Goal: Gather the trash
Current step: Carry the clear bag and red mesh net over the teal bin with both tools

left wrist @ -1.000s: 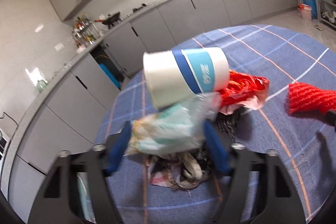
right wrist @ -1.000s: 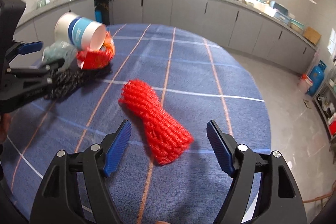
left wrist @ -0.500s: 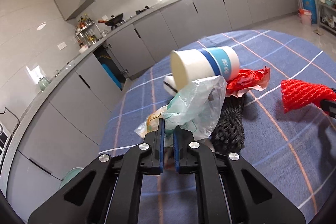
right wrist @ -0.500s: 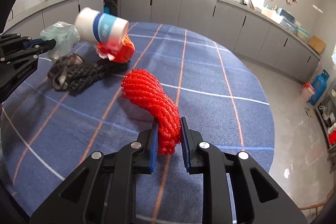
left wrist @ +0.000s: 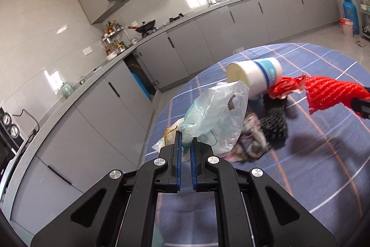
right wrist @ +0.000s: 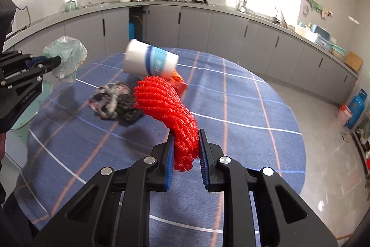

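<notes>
Plastic bag (left wrist: pixel 215 117) hangs clamped in your left tongs (left wrist: pixel 185 147) above the table (left wrist: pixel 323 166); that thin pinch may slip. Right view: your right tongs (right wrist: pixel 186 147) squeeze the red foam net (right wrist: pixel 166 105), which could snag the cup (right wrist: pixel 150 60).
</notes>
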`<move>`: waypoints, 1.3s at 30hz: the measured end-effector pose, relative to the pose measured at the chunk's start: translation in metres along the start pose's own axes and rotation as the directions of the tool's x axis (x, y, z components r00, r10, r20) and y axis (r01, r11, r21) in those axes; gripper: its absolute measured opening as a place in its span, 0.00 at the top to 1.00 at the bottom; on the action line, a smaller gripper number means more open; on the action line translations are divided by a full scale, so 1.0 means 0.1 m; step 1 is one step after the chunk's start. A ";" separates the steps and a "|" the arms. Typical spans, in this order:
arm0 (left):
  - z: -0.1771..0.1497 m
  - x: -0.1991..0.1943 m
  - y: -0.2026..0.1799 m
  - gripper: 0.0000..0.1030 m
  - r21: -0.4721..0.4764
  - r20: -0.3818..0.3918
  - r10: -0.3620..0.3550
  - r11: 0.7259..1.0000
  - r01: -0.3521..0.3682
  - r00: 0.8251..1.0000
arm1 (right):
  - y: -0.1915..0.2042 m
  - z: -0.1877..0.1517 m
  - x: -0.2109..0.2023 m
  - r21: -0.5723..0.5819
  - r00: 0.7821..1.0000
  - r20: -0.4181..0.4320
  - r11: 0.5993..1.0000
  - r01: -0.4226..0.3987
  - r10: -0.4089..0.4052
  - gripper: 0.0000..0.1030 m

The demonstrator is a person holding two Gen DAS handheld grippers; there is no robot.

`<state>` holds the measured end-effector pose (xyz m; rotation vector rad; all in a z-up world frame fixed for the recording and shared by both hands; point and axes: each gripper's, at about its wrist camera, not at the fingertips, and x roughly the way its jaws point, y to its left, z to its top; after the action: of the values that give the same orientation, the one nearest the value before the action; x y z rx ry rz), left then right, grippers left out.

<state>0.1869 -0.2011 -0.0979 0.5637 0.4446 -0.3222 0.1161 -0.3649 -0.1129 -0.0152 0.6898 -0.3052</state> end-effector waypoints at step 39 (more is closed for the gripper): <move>-0.85 0.03 1.48 0.92 -0.173 -0.165 0.217 0.954 -0.245 0.962 | 1.78 0.61 0.13 -0.240 0.945 0.065 0.924 -0.296 0.320 0.80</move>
<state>0.2233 -0.0345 -0.0985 0.4455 0.5373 -0.0112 0.2126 -0.2036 -0.0947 -0.1387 0.6101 0.0796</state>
